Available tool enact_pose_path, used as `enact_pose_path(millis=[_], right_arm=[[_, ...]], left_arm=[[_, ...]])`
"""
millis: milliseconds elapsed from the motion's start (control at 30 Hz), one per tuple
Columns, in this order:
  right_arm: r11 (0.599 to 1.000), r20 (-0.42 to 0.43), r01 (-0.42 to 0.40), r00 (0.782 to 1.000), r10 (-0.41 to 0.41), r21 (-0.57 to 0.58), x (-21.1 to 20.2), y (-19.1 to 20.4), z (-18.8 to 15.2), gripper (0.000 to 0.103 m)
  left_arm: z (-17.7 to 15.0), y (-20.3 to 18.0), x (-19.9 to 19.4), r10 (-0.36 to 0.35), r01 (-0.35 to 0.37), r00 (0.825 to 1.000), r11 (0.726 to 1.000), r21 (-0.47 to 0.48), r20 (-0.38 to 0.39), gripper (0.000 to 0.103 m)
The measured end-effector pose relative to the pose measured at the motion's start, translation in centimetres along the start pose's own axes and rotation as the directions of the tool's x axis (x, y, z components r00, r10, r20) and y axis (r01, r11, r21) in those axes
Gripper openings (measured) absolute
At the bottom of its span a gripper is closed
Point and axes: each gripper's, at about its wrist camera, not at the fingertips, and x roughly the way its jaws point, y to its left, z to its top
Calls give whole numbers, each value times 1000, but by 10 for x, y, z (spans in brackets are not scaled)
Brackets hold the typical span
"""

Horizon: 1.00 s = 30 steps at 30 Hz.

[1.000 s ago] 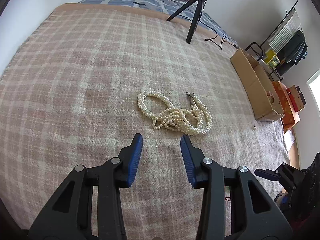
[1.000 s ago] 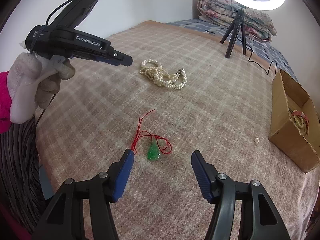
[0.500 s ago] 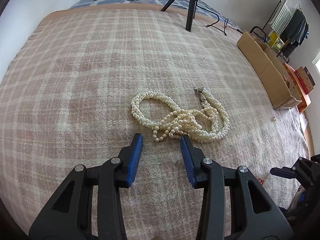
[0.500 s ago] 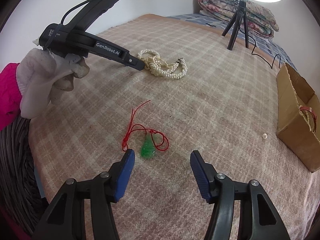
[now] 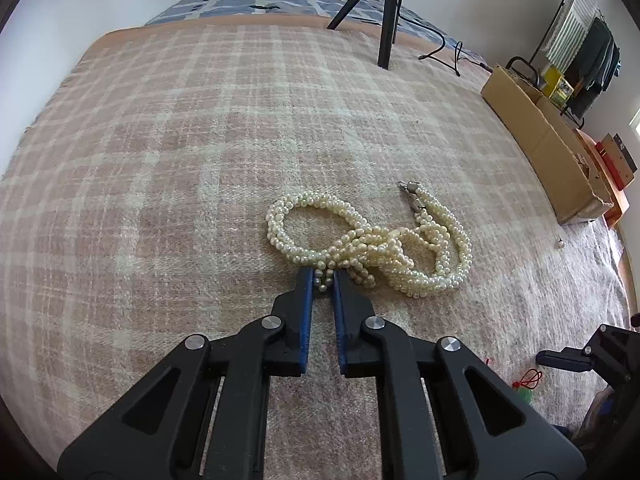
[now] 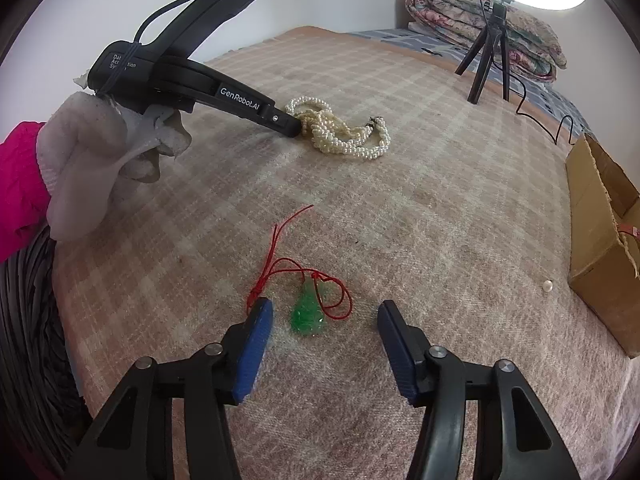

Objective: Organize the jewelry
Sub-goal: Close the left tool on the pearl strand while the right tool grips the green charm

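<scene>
My left gripper (image 5: pixel 323 277) had its jaws pinched on strands of the pearl necklace (image 5: pixel 372 240), mid-blanket (image 5: pixel 160 160). My right gripper (image 6: pixel 325 320), jaws half-wide and closing, straddled the green pendant (image 6: pixel 307 312) on its red cord (image 6: pixel 280 268), near the blanket's front edge, pads not touching it.

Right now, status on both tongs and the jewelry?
Left tongs shut on pearl necklace, still flat on blanket. Right tongs closing, not yet gripping, green pendant between them. Box off right; nothing blocking.
</scene>
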Motion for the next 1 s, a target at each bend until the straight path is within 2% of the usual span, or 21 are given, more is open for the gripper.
enact_pose_path(millis=[200, 300, 433, 467, 567, 1000], right_arm=[[999, -8, -17, 1000, 18, 46, 5, -8, 4, 37], [999, -19, -12, 1000, 13, 46, 6, -8, 5, 36], [999, -39, 36, 999, -36, -3, 8, 1, 7, 36], [999, -39, 41, 998, -42, -9, 8, 3, 7, 34], [1000, -41, 28, 999, -28, 0, 5, 3, 7, 15], [994, 2, 3, 1000, -4, 110, -21, -13, -2, 15]], left_arm=[[-4, 1, -5, -3, 3, 1000, 1000, -6, 6, 7], [-6, 1, -8, -4, 4, 1000, 1000, -11, 7, 7], [-10, 1, -12, -9, 9, 1000, 1000, -19, 8, 6], [-11, 1, -14, -11, 11, 1000, 1000, -22, 8, 6], [-15, 3, -20, -28, 29, 1000, 999, -40, 10, 6], [-21, 1, -55, -72, 75, 996, 994, -80, 42, 6]])
